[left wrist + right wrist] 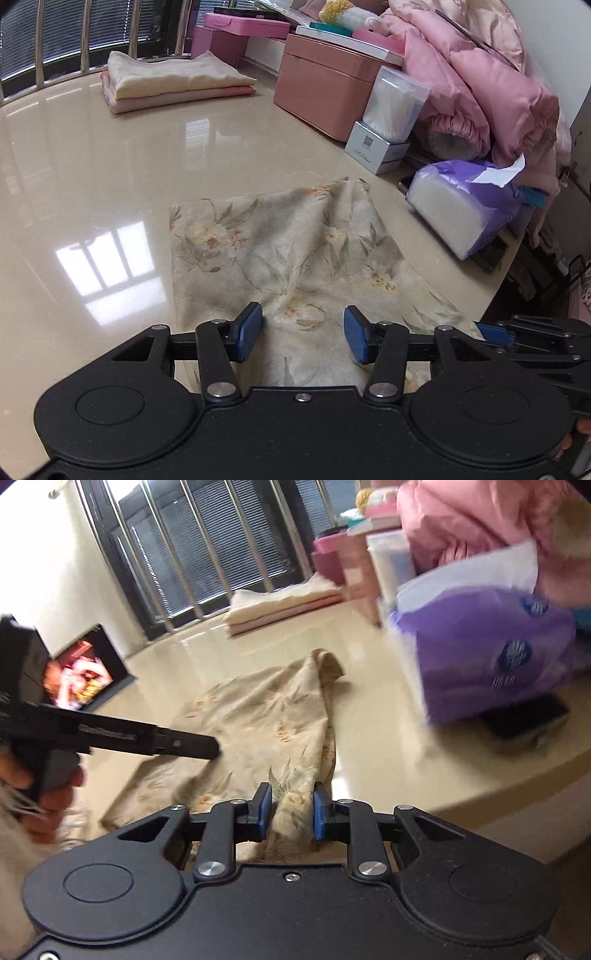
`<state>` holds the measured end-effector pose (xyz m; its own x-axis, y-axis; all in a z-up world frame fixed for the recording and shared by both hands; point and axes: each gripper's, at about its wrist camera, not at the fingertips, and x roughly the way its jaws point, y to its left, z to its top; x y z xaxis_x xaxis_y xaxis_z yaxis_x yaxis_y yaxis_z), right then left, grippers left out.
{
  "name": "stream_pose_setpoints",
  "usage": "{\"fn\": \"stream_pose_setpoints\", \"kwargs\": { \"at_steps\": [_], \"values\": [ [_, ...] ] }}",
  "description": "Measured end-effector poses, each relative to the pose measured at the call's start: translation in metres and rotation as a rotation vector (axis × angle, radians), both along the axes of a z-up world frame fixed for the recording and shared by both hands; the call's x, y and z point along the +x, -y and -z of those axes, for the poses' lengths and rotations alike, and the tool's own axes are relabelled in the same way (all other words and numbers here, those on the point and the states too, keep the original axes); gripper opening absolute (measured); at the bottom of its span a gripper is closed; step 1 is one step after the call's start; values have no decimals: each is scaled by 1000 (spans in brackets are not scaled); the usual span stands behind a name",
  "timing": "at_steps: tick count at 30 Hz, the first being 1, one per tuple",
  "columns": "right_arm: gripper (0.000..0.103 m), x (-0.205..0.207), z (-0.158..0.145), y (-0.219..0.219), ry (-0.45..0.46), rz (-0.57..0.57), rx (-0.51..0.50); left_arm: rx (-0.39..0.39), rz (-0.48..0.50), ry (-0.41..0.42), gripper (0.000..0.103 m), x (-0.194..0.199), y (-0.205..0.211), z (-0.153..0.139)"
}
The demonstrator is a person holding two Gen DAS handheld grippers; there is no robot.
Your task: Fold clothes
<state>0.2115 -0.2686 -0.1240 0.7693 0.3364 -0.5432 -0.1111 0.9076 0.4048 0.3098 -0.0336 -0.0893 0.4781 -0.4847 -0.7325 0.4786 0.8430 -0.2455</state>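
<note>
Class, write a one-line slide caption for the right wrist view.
Right gripper pinches a bunched edge of the floral cloth on the glossy table, with the left gripper alongside.

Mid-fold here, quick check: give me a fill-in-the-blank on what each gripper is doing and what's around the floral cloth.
1. The right gripper is shut on the ____ cloth.
2. The left gripper hovers over the floral cloth with its jaws ____.
3. The tissue pack beside the cloth has a ____ wrapper.
4. The folded stack lies by the ____.

Missing words: floral; open; purple; window
</note>
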Motion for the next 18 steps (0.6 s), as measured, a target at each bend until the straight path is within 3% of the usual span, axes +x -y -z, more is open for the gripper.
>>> {"fn": "stream_pose_setpoints", "kwargs": {
  "at_steps": [4, 7, 11, 15, 18],
  "values": [
    [55, -21, 8, 32, -4, 40, 160, -100, 7, -29, 50, -6, -11, -7],
    [58, -28, 28, 60, -70, 69, 278, -114, 36, -32, 50, -10, -6, -7],
    [59, -24, 63, 79, -167, 2, 526, -95, 41, -51, 50, -10, 2, 2],
    [59, -8, 84, 74, -181, -52, 710, -115, 24, -74, 50, -8, -1, 1],
    [58, -1, 87, 72, -178, -79, 779, -151, 8, -92, 54, -3, -9, -8]
  ]
}}
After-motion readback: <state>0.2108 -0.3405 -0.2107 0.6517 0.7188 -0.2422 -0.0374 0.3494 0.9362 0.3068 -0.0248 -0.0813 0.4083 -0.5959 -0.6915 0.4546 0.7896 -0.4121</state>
